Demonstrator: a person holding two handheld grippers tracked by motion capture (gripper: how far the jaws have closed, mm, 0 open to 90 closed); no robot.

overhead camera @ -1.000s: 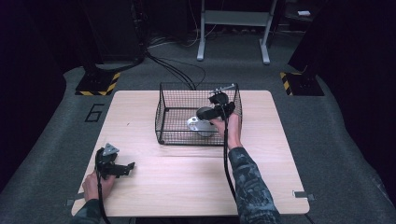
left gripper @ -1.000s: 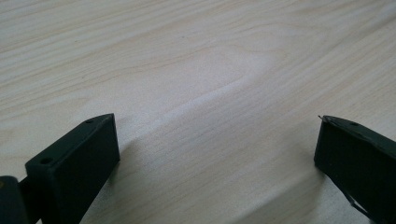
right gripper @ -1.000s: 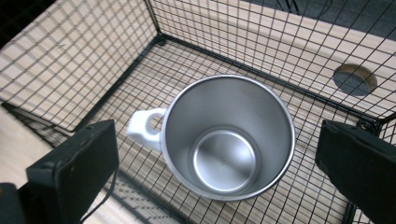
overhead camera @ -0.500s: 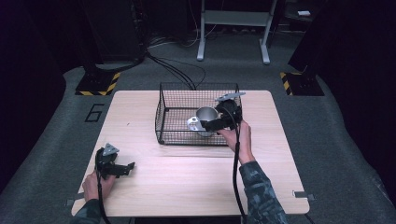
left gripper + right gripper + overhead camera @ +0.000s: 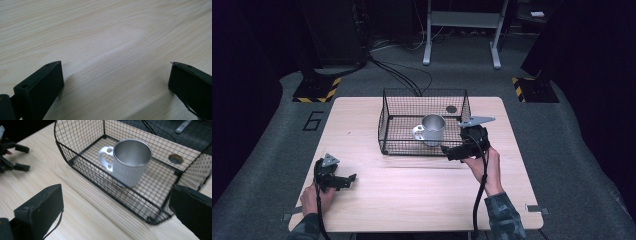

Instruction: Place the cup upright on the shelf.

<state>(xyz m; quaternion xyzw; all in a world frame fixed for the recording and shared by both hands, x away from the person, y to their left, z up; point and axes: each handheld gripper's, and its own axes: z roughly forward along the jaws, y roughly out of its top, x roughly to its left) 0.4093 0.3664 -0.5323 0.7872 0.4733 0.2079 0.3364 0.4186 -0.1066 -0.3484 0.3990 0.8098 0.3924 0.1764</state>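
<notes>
A black wire basket stands at the middle back of the wooden table. Inside it a silver metal mug stands upright, its handle toward the left. My right gripper is just outside the basket's front right corner, open and empty, pointing left. In the right gripper view the mug sits behind the basket's front wall, apart from the open right gripper. My left gripper rests near the table's front left, and in its own view the left gripper stands open over bare wood.
A small dark round disc lies on the basket floor at the back right, also seen as the disc in the right gripper view. Cables and a metal stand are on the floor beyond the table.
My right gripper let go of the mug and drew back out of the basket toward the person. The mug now stands upright inside. The left gripper has not moved.
</notes>
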